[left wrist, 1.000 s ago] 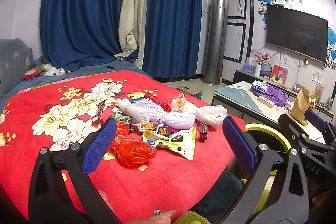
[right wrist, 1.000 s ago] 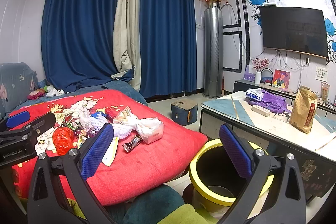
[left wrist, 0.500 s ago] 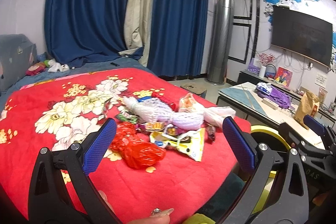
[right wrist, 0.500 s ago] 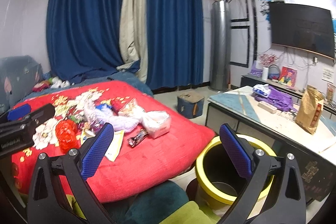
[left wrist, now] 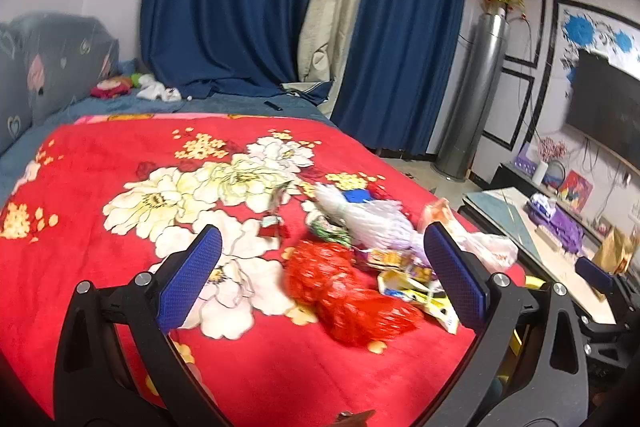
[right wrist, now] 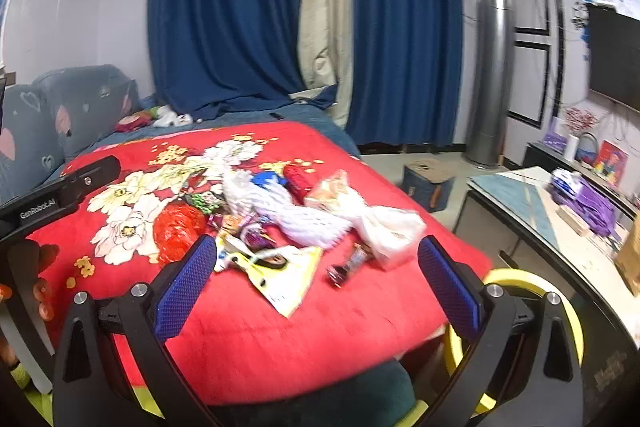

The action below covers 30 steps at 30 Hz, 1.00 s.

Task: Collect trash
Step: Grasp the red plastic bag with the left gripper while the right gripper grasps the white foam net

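Observation:
A pile of trash lies on the red flowered blanket (left wrist: 100, 163): a red plastic bag (left wrist: 344, 295), white foam netting (left wrist: 372, 223), a yellow wrapper (right wrist: 280, 271), a clear plastic bag (right wrist: 388, 227) and a dark candy wrapper (right wrist: 348, 265). My left gripper (left wrist: 324, 283) is open and empty, above the blanket just short of the red bag. My right gripper (right wrist: 316, 283) is open and empty, over the yellow wrapper near the bed's edge. A yellow-rimmed bin (right wrist: 532, 291) stands on the floor at the right of the bed.
A low table (right wrist: 516, 203) with a purple bag (right wrist: 588, 203) stands to the right. A small box stool (right wrist: 428, 183) sits on the floor beyond the bed. Blue curtains (right wrist: 224, 11) hang behind. A grey pillow (left wrist: 52, 59) lies at the bed's left.
Both grippers have moved forward and turned left toward the trash pile, which now looks closer. The bin has slid to the right edge of the right wrist view. Jaws stay open.

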Each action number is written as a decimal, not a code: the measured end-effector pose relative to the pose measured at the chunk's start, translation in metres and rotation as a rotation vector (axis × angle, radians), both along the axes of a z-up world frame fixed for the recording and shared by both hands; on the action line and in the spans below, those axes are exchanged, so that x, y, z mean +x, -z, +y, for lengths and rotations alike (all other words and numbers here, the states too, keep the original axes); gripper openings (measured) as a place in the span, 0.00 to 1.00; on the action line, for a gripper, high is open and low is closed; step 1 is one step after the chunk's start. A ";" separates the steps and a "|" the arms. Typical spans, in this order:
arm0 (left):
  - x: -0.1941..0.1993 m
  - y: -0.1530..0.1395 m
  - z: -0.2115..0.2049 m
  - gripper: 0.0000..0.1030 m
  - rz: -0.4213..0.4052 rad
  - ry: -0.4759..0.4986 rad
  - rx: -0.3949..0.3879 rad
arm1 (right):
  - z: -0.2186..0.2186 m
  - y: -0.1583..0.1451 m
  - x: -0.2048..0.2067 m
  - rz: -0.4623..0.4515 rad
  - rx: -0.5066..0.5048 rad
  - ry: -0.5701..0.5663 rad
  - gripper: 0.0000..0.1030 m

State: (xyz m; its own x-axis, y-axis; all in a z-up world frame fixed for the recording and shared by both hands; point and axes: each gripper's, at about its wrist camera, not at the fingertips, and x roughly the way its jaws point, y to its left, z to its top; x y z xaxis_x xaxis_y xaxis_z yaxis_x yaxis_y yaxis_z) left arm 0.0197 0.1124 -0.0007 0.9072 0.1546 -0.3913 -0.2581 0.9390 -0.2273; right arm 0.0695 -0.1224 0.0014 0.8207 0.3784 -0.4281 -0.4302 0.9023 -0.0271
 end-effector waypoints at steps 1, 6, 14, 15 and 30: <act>0.001 0.001 0.005 0.90 0.002 -0.003 -0.008 | 0.005 0.000 0.007 0.008 -0.002 -0.016 0.95; 0.006 0.009 0.028 0.90 0.022 0.030 -0.055 | 0.030 0.003 0.047 0.056 -0.044 -0.049 0.94; 0.045 0.030 0.018 0.90 0.196 0.187 -0.101 | 0.041 0.028 0.116 0.246 -0.128 -0.109 0.61; 0.051 0.033 0.013 0.90 0.217 0.211 -0.094 | 0.043 0.030 0.119 0.250 -0.144 -0.124 0.60; 0.097 0.076 0.004 0.60 0.420 0.284 -0.237 | 0.081 0.071 0.166 0.441 -0.344 -0.303 0.26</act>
State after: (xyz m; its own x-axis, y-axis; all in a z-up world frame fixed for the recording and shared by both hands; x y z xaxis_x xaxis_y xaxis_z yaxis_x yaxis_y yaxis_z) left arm 0.1166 0.1166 -0.0763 0.6594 -0.2092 -0.7221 -0.1161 0.9206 -0.3727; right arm 0.2360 -0.0415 -0.0692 0.4177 0.3468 -0.8398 -0.7020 0.7100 -0.0559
